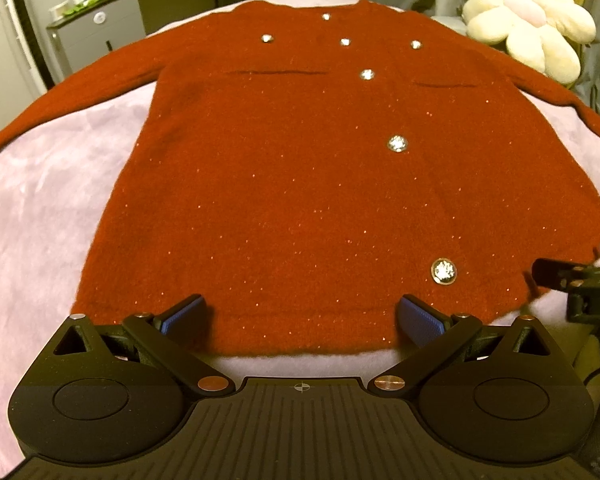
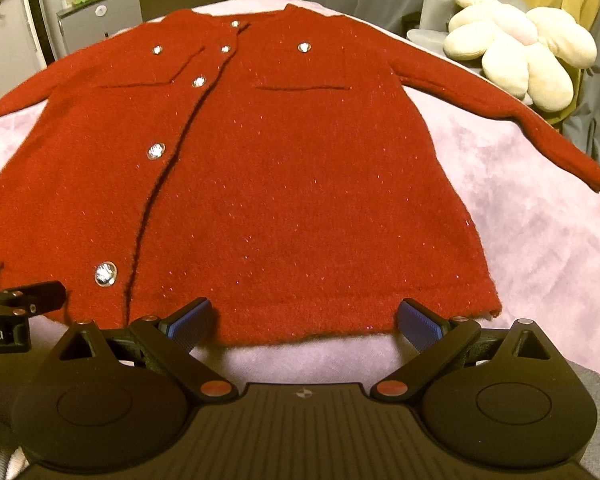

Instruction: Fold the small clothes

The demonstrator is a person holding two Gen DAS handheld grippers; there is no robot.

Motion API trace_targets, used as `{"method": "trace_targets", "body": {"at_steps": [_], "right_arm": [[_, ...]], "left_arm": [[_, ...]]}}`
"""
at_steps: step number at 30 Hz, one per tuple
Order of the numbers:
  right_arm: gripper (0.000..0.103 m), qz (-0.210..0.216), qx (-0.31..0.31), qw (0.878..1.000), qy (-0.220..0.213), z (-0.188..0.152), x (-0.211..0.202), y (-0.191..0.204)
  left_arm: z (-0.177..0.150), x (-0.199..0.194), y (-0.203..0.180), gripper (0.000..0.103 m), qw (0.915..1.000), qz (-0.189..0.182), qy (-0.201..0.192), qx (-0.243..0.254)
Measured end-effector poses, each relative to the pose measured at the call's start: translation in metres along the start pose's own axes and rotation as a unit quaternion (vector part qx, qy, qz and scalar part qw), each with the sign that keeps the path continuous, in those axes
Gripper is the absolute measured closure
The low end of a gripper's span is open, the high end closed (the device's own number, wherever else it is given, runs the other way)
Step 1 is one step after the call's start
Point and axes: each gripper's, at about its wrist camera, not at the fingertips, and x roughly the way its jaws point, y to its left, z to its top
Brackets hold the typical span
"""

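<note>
Fuzzy red cardigan (image 1: pixel 284 184) lies flat.

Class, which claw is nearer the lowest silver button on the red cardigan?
Left. The left claw sits at the hem just left of the button; the right claw is farther along the hem, beyond the placket.

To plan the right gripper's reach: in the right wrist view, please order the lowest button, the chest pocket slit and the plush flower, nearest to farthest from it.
From the right gripper:
1. Lowest button, near the hem, left.
2. Chest pocket slit, upper cardigan.
3. Plush flower, far right, beyond the sleeve.
</note>
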Motion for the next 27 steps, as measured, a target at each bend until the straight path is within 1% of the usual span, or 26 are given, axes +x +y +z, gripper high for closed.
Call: {"method": "trace_targets", "body": {"at_steps": [4,6,7,9,10,12,15,17,18,19,20,21,22,24,27], "right_arm": [[0.004,0.044,0.037,0.998,-0.021,0.005,-0.009,-0.015],[0.004,0.081,0.065,0.994,-0.023,0.009,-0.011,-0.028],[0.004,0.104,0.086,0.991,-0.024,0.011,-0.012,-0.036],[0.004,0.153,0.13,0.979,-0.034,0.019,-0.012,-0.057],[0.004,0.164,0.147,0.975,-0.042,0.023,-0.012,-0.068],[0.004,0.178,0.197,0.962,-0.068,0.033,-0.01,-0.099],[0.006,0.185,0.281,0.935,-0.113,0.044,0.004,-0.156],[0.019,0.172,0.345,0.913,-0.136,0.048,0.023,-0.198],[0.033,0.166,0.377,0.9,-0.142,0.048,0.034,-0.216],[0.041,0.158,0.418,0.883,-0.143,0.047,0.048,-0.237],[0.06,0.156,0.449,0.868,-0.142,0.047,0.06,-0.253],[0.067,0.158,0.476,0.853,-0.144,0.045,0.072,-0.267],[0.067,0.153,0.499,0.84,-0.144,0.045,0.084,-0.281],[0.067,0.127,0.54,0.818,-0.151,0.047,0.099,-0.304],[0.066,0.102,0.601,0.773,-0.175,0.045,0.12,-0.338]], "left_arm": [[0.003,-0.003,-0.001,0.0,1.0,-0.006,-0.004,0.002],[0.01,-0.004,-0.004,0.0,0.9999,-0.008,-0.007,0.009],[0.015,-0.004,-0.005,0.0,0.9998,-0.01,-0.011,0.013],[0.031,-0.006,-0.008,0.0,0.9995,-0.016,-0.023,0.016],[0.04,-0.005,-0.008,0.0,0.9992,-0.021,-0.033,0.012],[0.059,-0.002,-0.008,0.0,0.9984,-0.025,-0.05,0.001],[0.091,0.013,-0.01,0.0,0.997,-0.026,-0.071,-0.015],[0.109,0.027,-0.012,0.0,0.9957,-0.024,-0.087,-0.021],[0.116,0.034,-0.012,0.0,0.9949,-0.021,-0.095,-0.025],[0.121,0.043,-0.011,0.0,0.994,-0.017,-0.104,-0.028],[0.124,0.051,-0.01,0.0,0.9932,-0.013,-0.111,-0.032],[0.124,0.057,-0.008,0.0,0.9927,-0.009,-0.115,-0.035],[0.122,0.064,-0.005,0.0,0.992,-0.005,-0.12,-0.039],[0.117,0.075,0.006,0.0,0.9897,0.002,-0.134,-0.05],[0.119,0.085,0.018,0.0,0.9888,0.008,-0.131,-0.072]]}}
